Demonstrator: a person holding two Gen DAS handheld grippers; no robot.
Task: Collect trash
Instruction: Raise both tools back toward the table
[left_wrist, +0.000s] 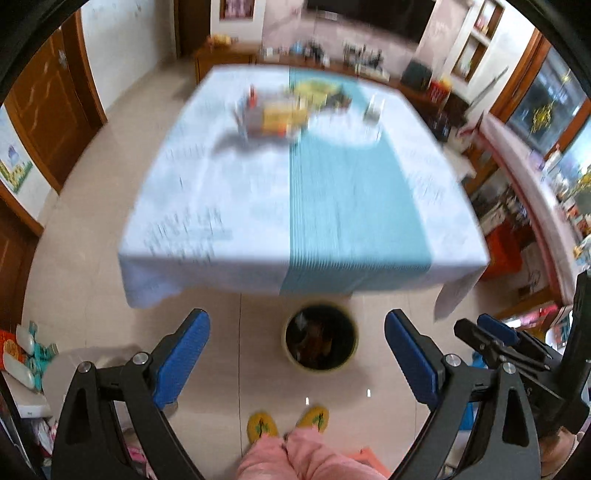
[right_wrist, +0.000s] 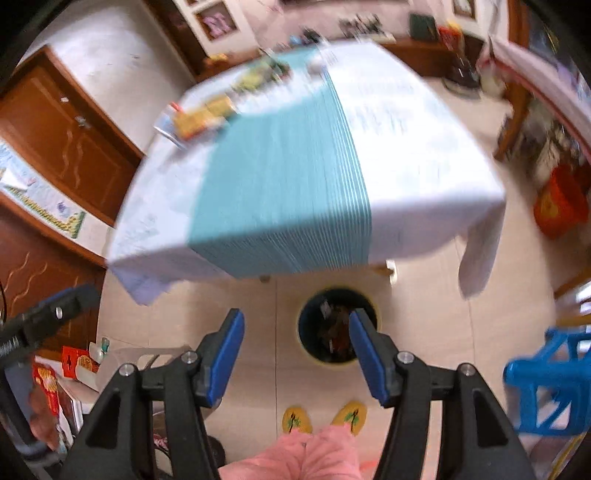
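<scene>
White cloth with a broad teal stripe down its middle covers the surface (left_wrist: 221, 206), which is the biggest thing in both views and is blurred. On the far half of the surface lies a heap of trash (left_wrist: 280, 114): yellow and orange wrappers and some clear packets, too smeared to name one by one. A small pale thing stands apart from the heap, toward the surface's right side.

On the tiled floor, just beyond the near edge of the surface, stands a round bin (left_wrist: 320, 339) with a dark inside and some coloured scraps at its bottom. Nearer than the bin are two yellow slippers (left_wrist: 288, 426) and pink trousers of the person.

Left tool (left_wrist: 297, 360) hangs above the floor on the near side of the bin, its blue pads wide apart and nothing between them. Right tool (right_wrist: 296, 356) is also over the floor by the bin, its pads apart and empty; the bin shows in the gap between them. A blue plastic stool (right_wrist: 550, 384) stands to the right of the bin.
</scene>
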